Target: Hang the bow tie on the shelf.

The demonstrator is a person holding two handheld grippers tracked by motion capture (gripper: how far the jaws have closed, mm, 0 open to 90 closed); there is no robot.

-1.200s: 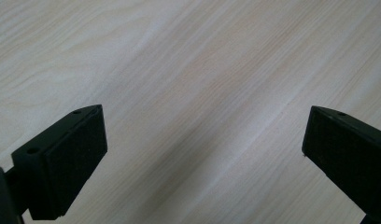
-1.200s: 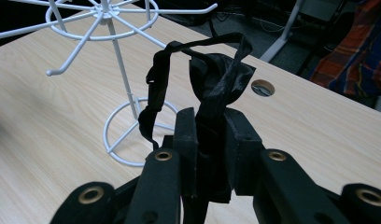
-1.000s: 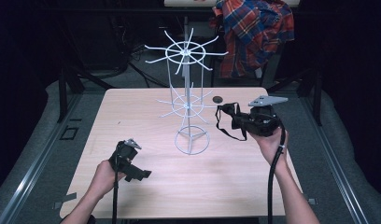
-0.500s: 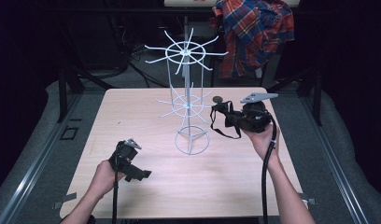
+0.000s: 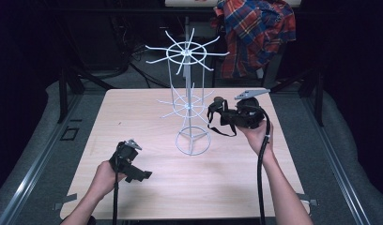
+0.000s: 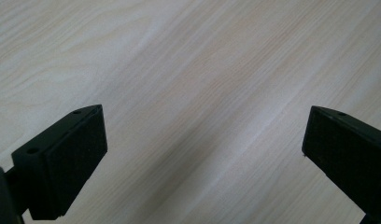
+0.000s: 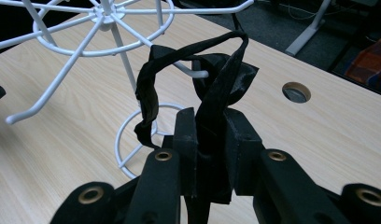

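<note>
The black strap (image 7: 198, 84) is clenched between the right gripper's (image 5: 222, 117) fingers (image 7: 186, 140) at centre right of the high view, its loop standing up and forward from them toward the white wire rack (image 5: 187, 103). In the right gripper view a white hook tip (image 7: 200, 73) sits just behind the loop; whether it has already passed through is hard to tell. The coming move likely turns on sliding the loop along that prong. The left gripper (image 5: 133, 171), lower left on the worktop (image 5: 133, 112), is farther off, fingers (image 6: 69, 158) released and empty.
</note>
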